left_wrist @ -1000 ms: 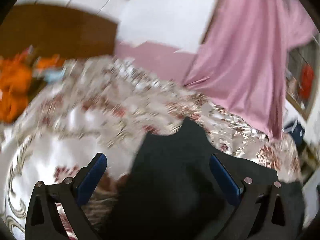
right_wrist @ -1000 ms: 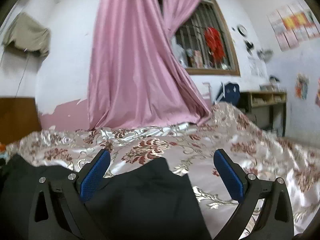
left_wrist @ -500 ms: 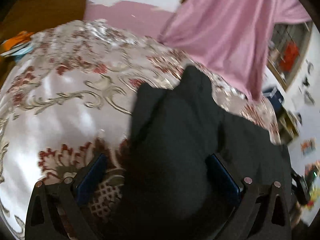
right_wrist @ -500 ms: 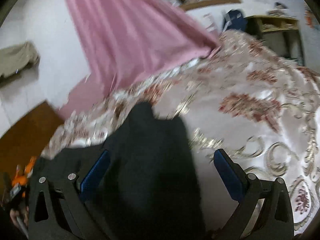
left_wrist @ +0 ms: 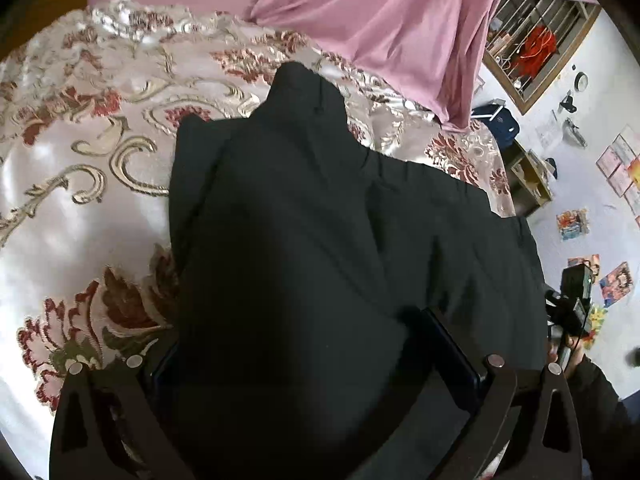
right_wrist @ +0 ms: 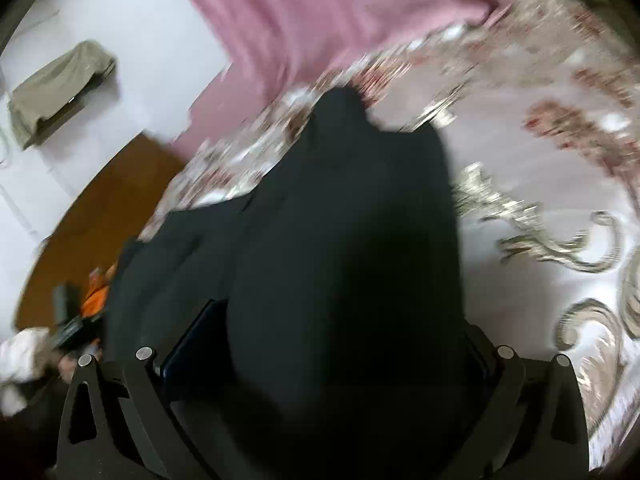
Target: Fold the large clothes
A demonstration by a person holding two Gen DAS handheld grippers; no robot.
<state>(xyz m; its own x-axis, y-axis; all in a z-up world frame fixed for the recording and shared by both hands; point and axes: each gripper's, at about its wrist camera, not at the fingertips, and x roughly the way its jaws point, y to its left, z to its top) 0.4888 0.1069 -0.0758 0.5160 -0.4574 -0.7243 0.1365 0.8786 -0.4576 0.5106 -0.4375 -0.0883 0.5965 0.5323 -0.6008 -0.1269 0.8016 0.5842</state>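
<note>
Left wrist view: my left gripper (left_wrist: 308, 344) has its fingers spread wide, and a thick fold of the black garment (left_wrist: 320, 220) fills the whole gap between them; only the inner edge of the right-hand blue pad (left_wrist: 452, 344) shows, the other is buried in cloth. I cannot tell whether the pads are actually pinching the fabric. Right wrist view: my right gripper (right_wrist: 324, 336) reads the same, jaws wide, black garment (right_wrist: 340, 240) bulging between them, left blue pad (right_wrist: 192, 336) partly visible. Frame is motion-blurred.

Edges and room: the garment lies on the floral bedspread (left_wrist: 80, 160), its far peak ending short of the pink curtain (left_wrist: 380, 20). Bare bedspread lies to the left of the cloth in the left view and to the right of it in the right view (right_wrist: 560, 220). The wooden headboard (right_wrist: 100, 220) and a heap of orange cloth (right_wrist: 96, 292) sit beyond the garment's left side in the right view.

Change over the last second: both cameras have pitched from a near-level look at wall and window down onto the bed, and the garment has gone from a low patch between the fingers to covering most of each frame.

Pose: both grippers point down and forward over the cloth; the opposite gripper (left_wrist: 572, 304) is visible at the garment's right edge, held by a hand (left_wrist: 568, 354).
</note>
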